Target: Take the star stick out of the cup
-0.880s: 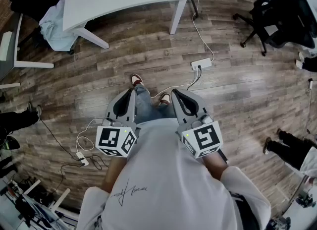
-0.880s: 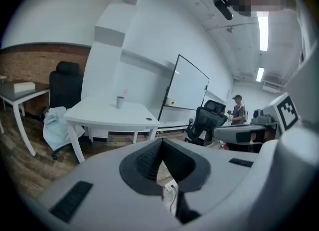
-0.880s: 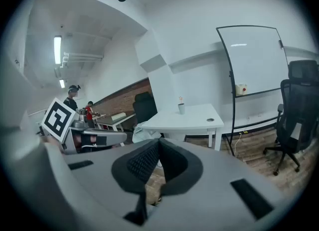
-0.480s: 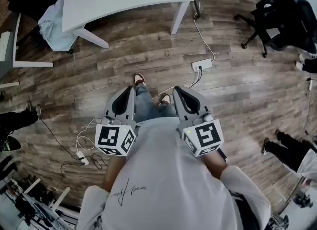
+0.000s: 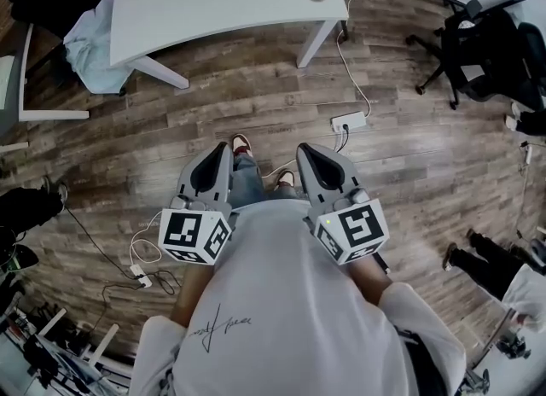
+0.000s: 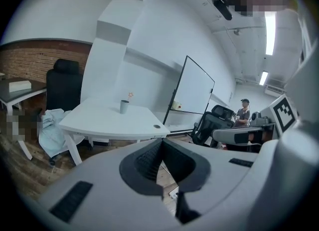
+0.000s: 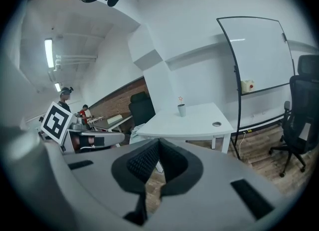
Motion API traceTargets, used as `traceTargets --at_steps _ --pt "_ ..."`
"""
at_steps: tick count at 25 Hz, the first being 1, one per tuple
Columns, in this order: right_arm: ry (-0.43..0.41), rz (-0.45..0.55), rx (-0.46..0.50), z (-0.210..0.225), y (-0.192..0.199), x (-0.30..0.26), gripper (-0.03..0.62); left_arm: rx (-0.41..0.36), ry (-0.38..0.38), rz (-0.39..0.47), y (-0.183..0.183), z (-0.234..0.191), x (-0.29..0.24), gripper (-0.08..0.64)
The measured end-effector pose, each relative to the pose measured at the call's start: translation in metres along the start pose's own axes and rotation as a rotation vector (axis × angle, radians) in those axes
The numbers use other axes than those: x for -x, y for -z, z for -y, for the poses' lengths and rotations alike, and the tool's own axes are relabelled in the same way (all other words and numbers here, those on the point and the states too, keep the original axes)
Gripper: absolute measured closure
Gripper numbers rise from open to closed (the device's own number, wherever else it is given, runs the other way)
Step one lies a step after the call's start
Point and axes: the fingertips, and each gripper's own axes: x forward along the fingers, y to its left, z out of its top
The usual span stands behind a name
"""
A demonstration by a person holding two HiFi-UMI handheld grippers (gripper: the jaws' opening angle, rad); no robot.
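A small grey cup (image 6: 124, 106) stands far off on the white table (image 6: 107, 121), with a thin star stick (image 6: 130, 95) rising out of it. The right gripper view shows the same cup (image 7: 182, 109) and star stick (image 7: 181, 98) on the table (image 7: 194, 123). I hold both grippers close to my chest, well short of the table (image 5: 222, 2). My left gripper (image 5: 217, 157) is shut with nothing in it. My right gripper (image 5: 306, 154) is shut too, and holds nothing.
Wooden floor lies between me and the table. A power strip (image 5: 347, 119) with cables lies on the floor ahead to the right. Black office chairs (image 5: 486, 44) stand at the right, a cloth-draped chair (image 5: 90, 49) at the left. A whiteboard (image 7: 254, 60) stands behind the table.
The table has slid lower and nearer in the head view, so I have moved toward it. Both grippers stay shut in front of my chest.
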Motion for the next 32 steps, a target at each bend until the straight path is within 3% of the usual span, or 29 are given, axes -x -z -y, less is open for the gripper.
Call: traceTargets --at_steps 24,28,32 --pt "0.035 0.000 0.072 -0.046 -0.062 -0.130 0.583 0.022 0.060 0.068 -0.068 -0.132 -0.024 0.555" --pt "0.039 0.001 0.078 -0.051 -0.067 -0.146 0.583 -0.001 0.068 0.060 -0.069 -0.147 -0.027 0.555" --pt "0.046 0.004 0.072 -0.055 -0.070 -0.153 0.583 0.028 0.069 0.053 -0.065 -0.157 -0.025 0.556"
